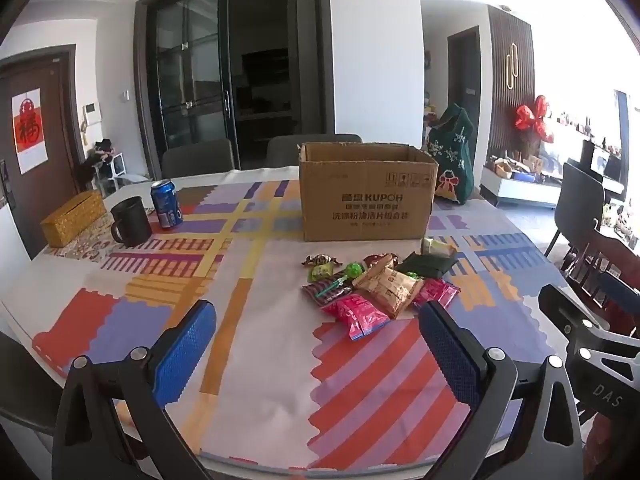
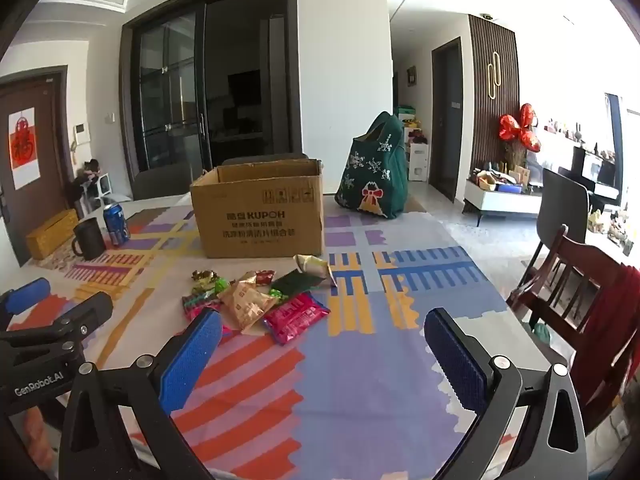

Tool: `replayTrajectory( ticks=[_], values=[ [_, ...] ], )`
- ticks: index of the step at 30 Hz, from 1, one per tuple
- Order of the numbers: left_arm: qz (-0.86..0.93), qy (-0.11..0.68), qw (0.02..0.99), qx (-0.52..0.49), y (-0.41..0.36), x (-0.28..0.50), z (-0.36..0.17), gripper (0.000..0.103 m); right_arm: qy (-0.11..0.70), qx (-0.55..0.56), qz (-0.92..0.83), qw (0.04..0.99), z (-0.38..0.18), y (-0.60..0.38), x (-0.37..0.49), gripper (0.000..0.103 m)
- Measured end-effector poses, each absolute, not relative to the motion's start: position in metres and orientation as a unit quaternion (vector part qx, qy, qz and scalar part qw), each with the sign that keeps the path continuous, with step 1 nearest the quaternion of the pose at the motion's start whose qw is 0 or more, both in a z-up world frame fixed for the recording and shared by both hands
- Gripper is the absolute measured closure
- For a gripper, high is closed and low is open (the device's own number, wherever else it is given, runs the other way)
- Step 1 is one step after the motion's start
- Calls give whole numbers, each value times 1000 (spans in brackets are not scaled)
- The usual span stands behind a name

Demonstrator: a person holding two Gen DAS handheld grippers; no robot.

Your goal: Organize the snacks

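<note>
Blue-padded fingers (image 1: pixel 188 350) of the left claw (image 1: pixel 320 344) stand spread wide and hold nothing, low over the near edge of the desk (image 1: pixel 260 360). The right claw (image 2: pixel 324 348) is likewise spread and empty, alongside it on the right.

Just beyond both lies the heap of snacks (image 1: pixel 376 286): a pink packet (image 1: pixel 358 314) nearest, a tan paper bag (image 1: pixel 390 288) overlapping it, another pink packet (image 2: pixel 296 316) to the right, a dark green pouch (image 1: pixel 428 266) and several small wrapped sweets (image 1: pixel 322 260) behind. They overlap and touch one another. Behind the heap stands an open cardboard box (image 1: pixel 366 194), probably where they belong.

The wrappers look thin, glossy and crinkled, so a pinch may slip, or catch two packets at once and drag the neighbours. Well apart, far left, sit a mug (image 1: pixel 130 220) and a blue can (image 1: pixel 166 202).
</note>
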State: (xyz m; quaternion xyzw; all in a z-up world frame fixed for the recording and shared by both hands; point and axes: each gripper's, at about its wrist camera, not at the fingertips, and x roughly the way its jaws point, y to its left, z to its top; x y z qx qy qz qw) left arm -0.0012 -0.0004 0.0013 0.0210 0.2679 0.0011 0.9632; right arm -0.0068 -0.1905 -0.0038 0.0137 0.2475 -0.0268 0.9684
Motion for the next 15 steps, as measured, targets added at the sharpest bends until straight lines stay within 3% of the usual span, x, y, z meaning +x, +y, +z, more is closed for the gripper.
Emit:
replayTrajectory(
  ticks=[15],
  values=[
    [-7,268,963,15,3,-8,5,0,250,14,-25,968,-3,-189,-5,1]
  ],
)
